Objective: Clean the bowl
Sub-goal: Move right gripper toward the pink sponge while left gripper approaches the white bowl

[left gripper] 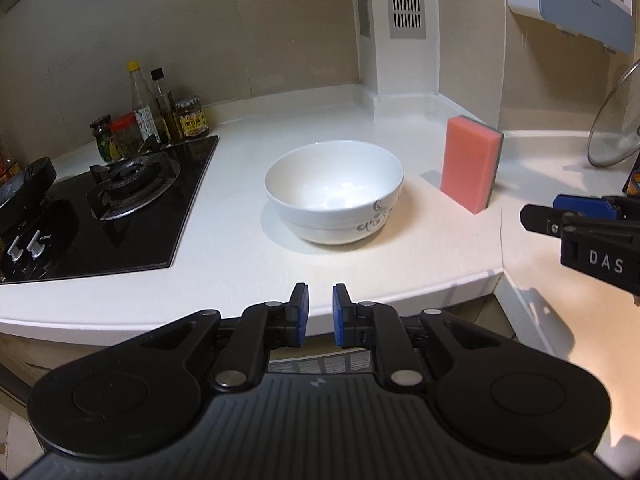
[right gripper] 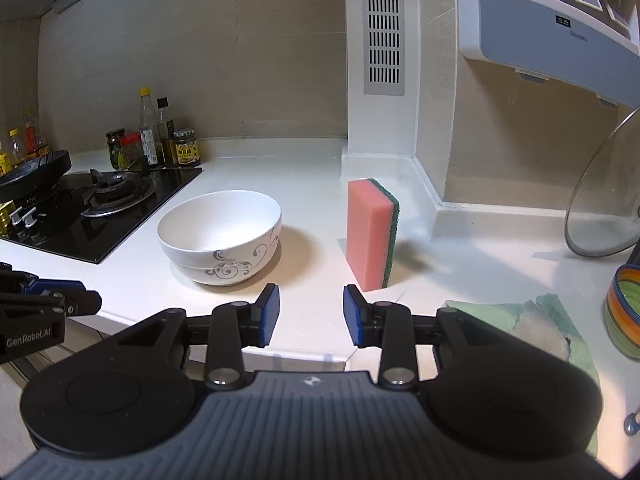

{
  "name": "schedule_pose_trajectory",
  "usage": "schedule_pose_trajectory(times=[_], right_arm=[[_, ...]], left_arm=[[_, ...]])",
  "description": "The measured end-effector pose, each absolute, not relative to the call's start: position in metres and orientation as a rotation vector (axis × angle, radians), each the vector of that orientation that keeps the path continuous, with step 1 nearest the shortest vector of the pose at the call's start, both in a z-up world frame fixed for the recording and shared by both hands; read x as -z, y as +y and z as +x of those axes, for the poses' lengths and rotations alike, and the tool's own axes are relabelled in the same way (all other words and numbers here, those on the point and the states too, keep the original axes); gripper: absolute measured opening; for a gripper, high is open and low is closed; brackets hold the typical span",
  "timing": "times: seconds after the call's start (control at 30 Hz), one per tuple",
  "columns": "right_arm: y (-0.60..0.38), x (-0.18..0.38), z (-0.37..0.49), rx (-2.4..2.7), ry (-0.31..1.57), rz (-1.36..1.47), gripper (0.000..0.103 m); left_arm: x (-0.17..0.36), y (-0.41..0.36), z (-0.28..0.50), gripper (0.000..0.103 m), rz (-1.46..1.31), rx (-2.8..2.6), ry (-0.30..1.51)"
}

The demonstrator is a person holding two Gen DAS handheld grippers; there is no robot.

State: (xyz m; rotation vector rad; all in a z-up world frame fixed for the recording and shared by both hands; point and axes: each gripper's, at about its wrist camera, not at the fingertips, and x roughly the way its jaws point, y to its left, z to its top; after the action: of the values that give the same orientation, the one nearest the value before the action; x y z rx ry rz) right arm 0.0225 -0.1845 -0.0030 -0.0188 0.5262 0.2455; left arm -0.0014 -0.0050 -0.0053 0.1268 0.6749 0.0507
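A white bowl [left gripper: 334, 190] [right gripper: 220, 236] with a grey floral print stands upright on the white counter [left gripper: 240, 248]. To its right a pink sponge [left gripper: 470, 162] [right gripper: 370, 234] with a green scrub side stands on end. My left gripper [left gripper: 321, 300] hovers at the counter's front edge, short of the bowl, its blue pads a small gap apart and holding nothing. Just in front of the sponge my right gripper [right gripper: 311, 300] is open wider and empty. Each gripper shows at the edge of the other's view.
A black gas hob [left gripper: 108, 216] lies left of the bowl, with sauce bottles and jars [left gripper: 160, 120] behind it. A glass pot lid [right gripper: 604, 200] leans at the right wall. A green cloth [right gripper: 540, 320] and a striped bowl [right gripper: 624, 312] sit at the right.
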Motion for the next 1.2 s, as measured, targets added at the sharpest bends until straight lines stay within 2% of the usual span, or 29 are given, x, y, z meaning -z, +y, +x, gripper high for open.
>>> schedule_pose_trajectory(times=[0.33,1.2], right_arm=[[-0.179,0.004,0.025,-0.237,0.544,-0.062,0.03],[-0.181,0.007,0.035,-0.203,0.567,-0.053,0.03]], left_arm=[[0.007,0.009,0.013,0.017,0.056,-0.014,0.759],[0.012,0.008,0.032,0.017,0.054,0.02,0.756]])
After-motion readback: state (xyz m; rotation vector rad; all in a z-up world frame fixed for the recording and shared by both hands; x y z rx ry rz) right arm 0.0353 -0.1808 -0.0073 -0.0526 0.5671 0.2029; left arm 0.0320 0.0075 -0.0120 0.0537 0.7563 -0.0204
